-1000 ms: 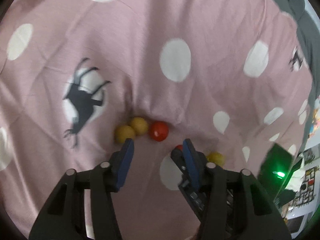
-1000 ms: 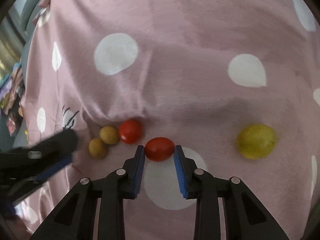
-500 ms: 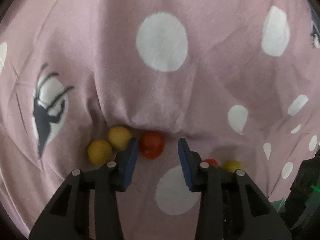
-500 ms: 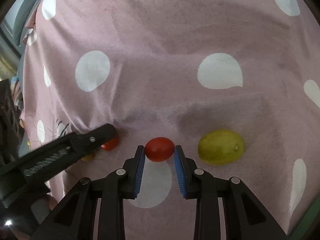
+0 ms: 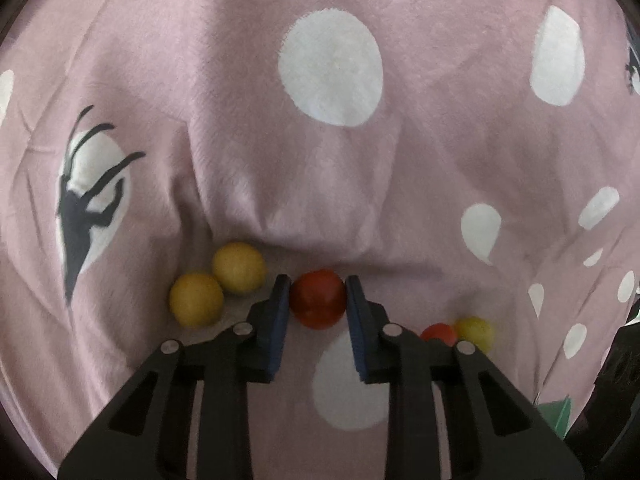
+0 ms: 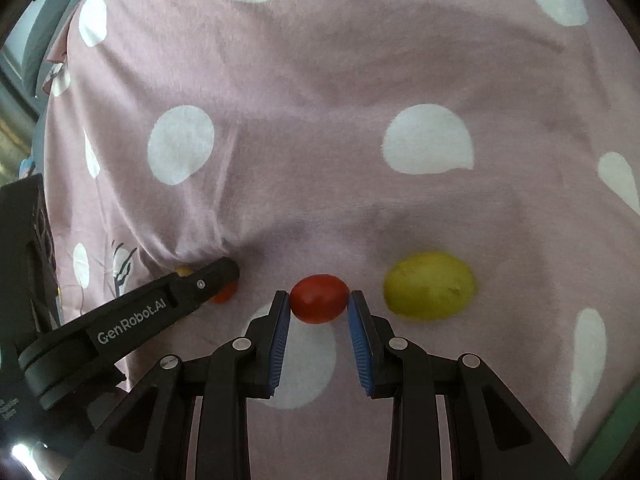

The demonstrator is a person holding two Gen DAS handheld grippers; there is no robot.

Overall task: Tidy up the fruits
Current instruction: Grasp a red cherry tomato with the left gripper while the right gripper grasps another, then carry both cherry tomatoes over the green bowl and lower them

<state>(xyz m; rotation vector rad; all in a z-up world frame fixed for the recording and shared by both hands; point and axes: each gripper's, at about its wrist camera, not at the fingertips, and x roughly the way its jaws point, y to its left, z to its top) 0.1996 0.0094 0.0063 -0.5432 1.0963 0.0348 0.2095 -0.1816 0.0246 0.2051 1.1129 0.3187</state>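
Two grippers, each clamped on a small red tomato: my left gripper on the round tomato, my right gripper on the oval tomato, both low on the pink blanket. Light, smooth, thin-skinned, so I pinch the widest middle gently; the lemon beside looks firmer

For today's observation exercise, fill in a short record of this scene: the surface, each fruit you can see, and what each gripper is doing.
surface: pink blanket with white dots
left gripper: shut on a round red fruit
right gripper: shut on an oval red fruit
yellow balls: two, touching each other, left of the left gripper
lemon: lying on the blanket, right of the right gripper
containers: none in view
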